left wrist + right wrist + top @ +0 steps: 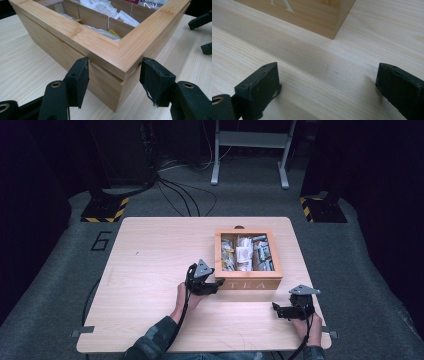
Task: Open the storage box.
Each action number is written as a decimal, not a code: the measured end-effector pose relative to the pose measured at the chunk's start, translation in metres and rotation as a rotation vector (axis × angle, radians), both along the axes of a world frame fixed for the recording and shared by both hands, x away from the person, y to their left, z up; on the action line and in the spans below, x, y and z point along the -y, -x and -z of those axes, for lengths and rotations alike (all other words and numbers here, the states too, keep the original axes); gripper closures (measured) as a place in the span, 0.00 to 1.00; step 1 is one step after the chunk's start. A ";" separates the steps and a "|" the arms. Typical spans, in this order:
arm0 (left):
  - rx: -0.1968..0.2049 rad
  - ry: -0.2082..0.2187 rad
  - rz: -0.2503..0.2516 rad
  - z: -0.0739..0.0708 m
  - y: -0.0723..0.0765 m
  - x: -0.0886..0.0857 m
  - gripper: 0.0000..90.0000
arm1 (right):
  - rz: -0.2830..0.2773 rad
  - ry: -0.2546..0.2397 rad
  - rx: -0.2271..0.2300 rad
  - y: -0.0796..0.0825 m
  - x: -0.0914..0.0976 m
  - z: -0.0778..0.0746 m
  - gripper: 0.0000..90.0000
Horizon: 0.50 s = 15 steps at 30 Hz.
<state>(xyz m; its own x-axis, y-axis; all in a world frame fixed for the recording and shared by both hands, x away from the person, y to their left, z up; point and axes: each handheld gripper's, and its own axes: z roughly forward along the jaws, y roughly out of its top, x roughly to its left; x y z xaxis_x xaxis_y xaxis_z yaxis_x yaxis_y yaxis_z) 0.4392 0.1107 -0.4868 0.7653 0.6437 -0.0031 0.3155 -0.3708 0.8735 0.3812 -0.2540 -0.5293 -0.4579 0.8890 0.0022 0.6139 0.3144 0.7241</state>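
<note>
A wooden tea box (248, 284) sits right of centre on the table (150, 270), its glass lid apparently shut, sachets inside. The left gripper (113, 75) straddles its near-left corner, pads touching the wood at lid level. The right gripper (327, 87) waits wide open, empty, over bare tabletop.
</note>
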 end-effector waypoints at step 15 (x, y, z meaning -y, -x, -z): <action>0.022 0.018 -0.015 -0.002 0.001 0.001 0.45 | 0.000 0.000 -0.001 0.000 0.000 0.000 0.05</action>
